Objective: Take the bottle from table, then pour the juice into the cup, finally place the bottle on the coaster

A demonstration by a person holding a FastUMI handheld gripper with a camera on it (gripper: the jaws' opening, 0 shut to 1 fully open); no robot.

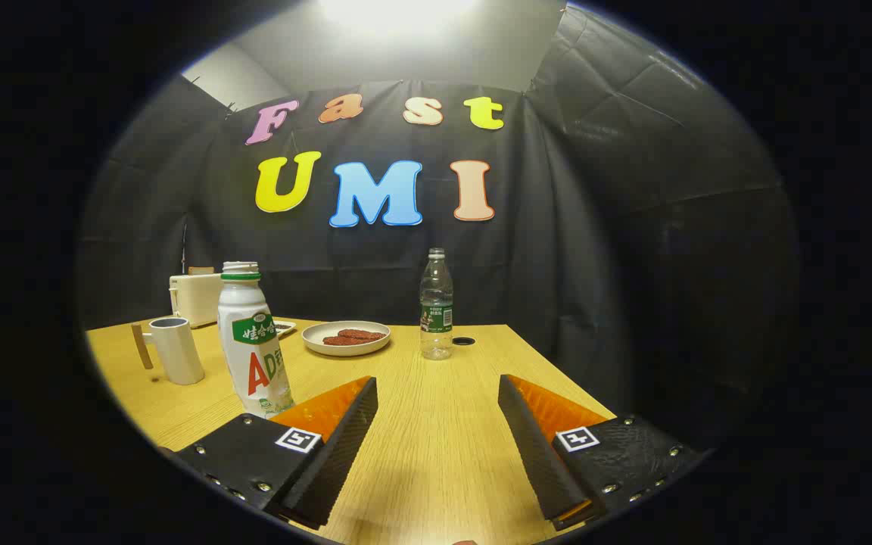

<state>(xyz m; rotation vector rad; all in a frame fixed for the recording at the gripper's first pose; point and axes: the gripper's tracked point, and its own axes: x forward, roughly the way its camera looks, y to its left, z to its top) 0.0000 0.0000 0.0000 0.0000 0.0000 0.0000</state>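
Gripper (437, 393) spread wide over bare wooden table (436, 454), nothing between the fingers. White juice bottle (252, 342) upright just beyond the left finger and a little outside it, cap off, green ring at the neck. White cup (174, 350) with wooden handle farther left, near the bottle but apart from it. Pale toaster-like box (195, 297) behind both, by the wall. Plate (346, 338) with brownish food beyond the fingers, mid-table. Clear water bottle (436, 304) upright farther back, right of the plate. Small dark round thing (463, 341) just beside the water bottle; possibly the coaster, cannot tell.
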